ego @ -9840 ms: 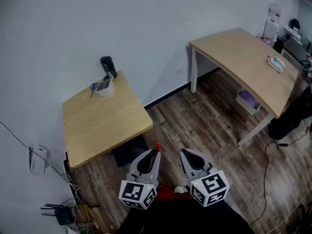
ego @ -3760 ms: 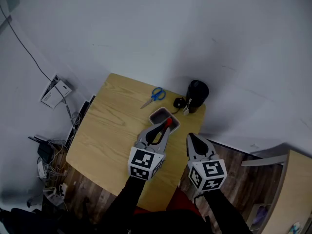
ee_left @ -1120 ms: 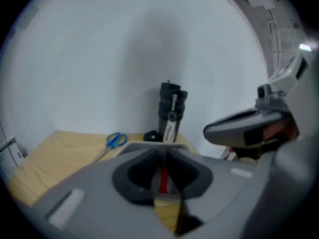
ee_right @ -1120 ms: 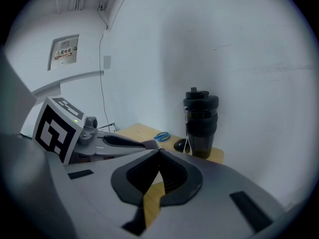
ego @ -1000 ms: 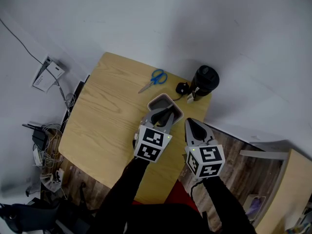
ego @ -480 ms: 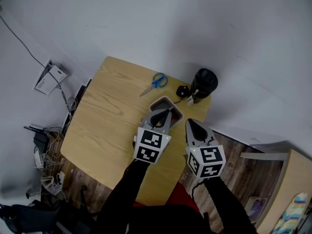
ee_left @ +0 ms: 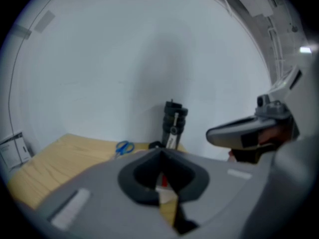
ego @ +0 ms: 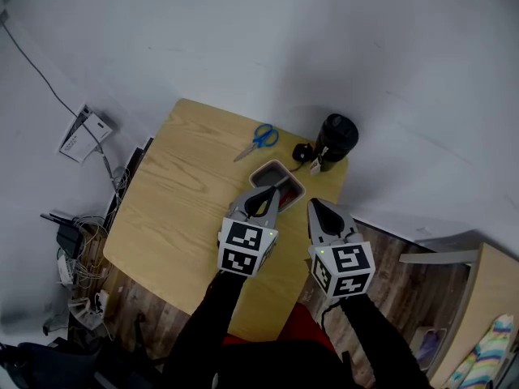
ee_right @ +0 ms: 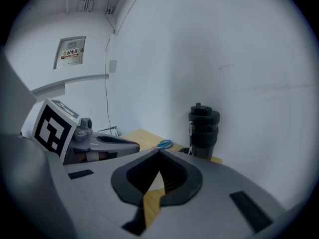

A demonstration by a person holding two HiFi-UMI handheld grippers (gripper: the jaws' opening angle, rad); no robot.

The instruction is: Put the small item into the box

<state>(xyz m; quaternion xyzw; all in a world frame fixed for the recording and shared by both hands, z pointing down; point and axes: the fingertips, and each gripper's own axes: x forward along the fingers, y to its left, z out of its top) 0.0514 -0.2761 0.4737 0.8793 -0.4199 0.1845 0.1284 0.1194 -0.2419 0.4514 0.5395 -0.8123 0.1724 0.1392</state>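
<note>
On the small wooden table (ego: 182, 197) a grey-white open box (ego: 264, 168) stands near the far right corner. My left gripper (ego: 277, 187) hovers just short of the box's near rim, its jaw tips meeting. In the left gripper view (ee_left: 159, 152) a small red item (ee_left: 160, 181) shows as a sliver through the slit under the tips, over the box's white rim; I cannot tell whether anything touches it. My right gripper (ego: 313, 203) hangs shut and empty beside the left one, over the table's right edge (ee_right: 159, 151).
Blue scissors (ego: 258, 138) lie beyond the box. A black bottle (ego: 336, 136) with a tag stands at the far right corner, with a small black object (ego: 302, 153) beside it. A white wall lies behind. Cables and a router (ego: 69, 237) clutter the floor at left.
My left gripper has drawn back toward me from over the box. The red item that stuck out past its tips seconds ago no longer shows there. The right gripper has barely moved.
</note>
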